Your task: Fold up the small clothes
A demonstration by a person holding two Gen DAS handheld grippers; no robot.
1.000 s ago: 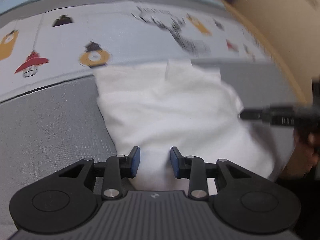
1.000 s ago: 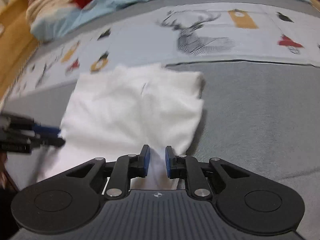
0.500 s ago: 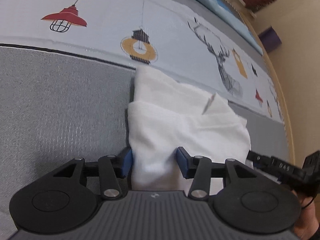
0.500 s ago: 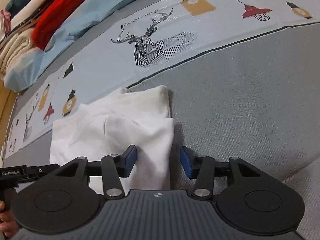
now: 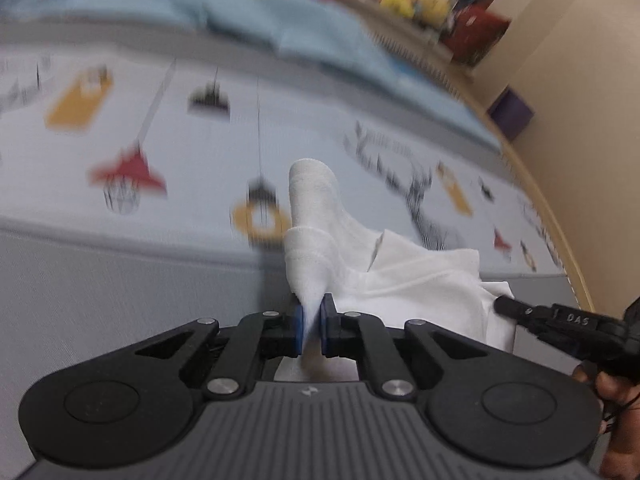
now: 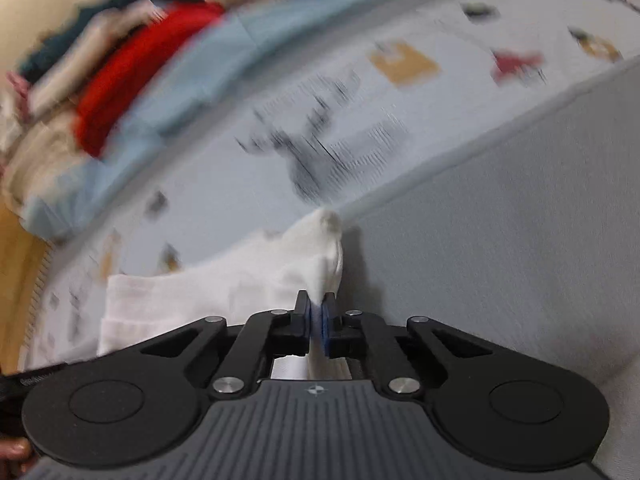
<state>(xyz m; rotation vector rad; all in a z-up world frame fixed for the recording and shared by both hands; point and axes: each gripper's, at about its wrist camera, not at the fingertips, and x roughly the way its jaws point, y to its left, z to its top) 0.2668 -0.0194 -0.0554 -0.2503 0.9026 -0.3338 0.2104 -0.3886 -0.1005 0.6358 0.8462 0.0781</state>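
A small white garment [image 5: 408,280] lies partly folded on the grey bed cover. My left gripper [image 5: 311,326] is shut on its left near edge, and the pinched cloth stands up in a ridge ahead of the fingers. My right gripper [image 6: 318,326] is shut on the right near edge of the same white garment [image 6: 208,300], with a bunched corner rising in front. The right gripper's fingers show at the right of the left wrist view [image 5: 516,308]. Both views are blurred by motion.
The grey cover [image 6: 500,240] meets a pale sheet [image 5: 200,140] printed with lamps and a deer. A pile of red, blue and beige clothes [image 6: 120,72] lies at the back. A wooden bed edge [image 5: 548,216] and beige wall run along the right.
Both grippers were open around the garment's near edge half a second ago. Both have now shut on the cloth and lifted it, so the edges bunch upward.
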